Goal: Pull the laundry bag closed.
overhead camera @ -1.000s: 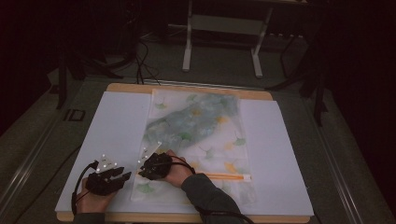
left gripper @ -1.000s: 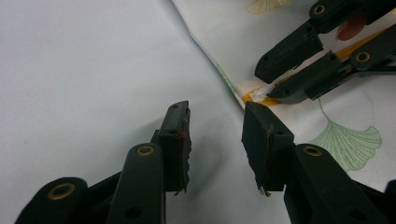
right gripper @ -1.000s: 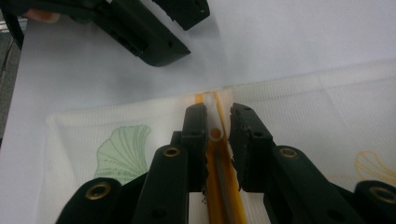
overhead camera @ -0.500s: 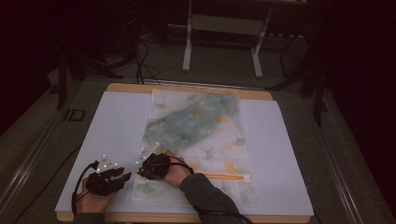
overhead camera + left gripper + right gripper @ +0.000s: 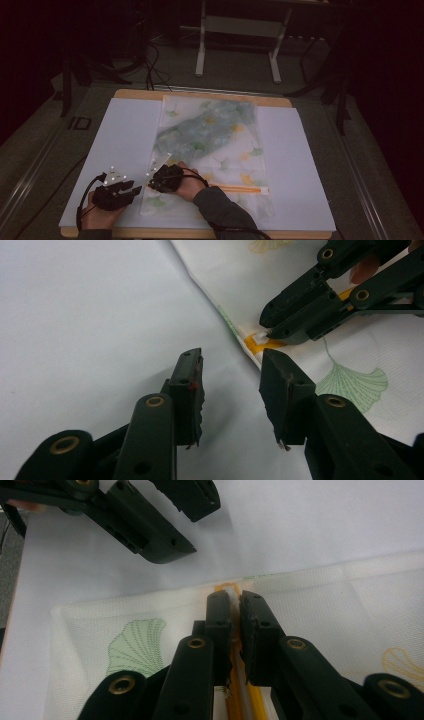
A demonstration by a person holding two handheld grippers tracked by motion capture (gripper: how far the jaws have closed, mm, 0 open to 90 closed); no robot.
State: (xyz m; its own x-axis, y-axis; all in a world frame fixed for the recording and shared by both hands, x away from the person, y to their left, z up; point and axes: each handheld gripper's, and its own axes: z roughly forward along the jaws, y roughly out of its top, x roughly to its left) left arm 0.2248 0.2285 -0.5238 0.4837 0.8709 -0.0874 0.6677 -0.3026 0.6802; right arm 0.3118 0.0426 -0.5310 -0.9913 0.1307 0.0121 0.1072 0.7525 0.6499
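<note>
Two black grippers are meeting at the lower left of the high view, where the right gripper (image 5: 235, 602), its jaws having just been closing, is pinching the white slider (image 5: 233, 596) on the orange zip strip (image 5: 239, 189) of a translucent ginkgo-leaf printed bag (image 5: 215, 145), while the left gripper (image 5: 230, 375) is hovering wide open just beside the bag's edge, holding nothing.

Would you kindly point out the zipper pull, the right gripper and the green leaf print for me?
zipper pull (image 5: 261, 336), left gripper view, on its white tab.
right gripper (image 5: 235, 602), right gripper view, midway between its fingertips, shut on the zipper pull.
green leaf print (image 5: 352, 382), left gripper view, on the fan-shaped leaf.
</note>
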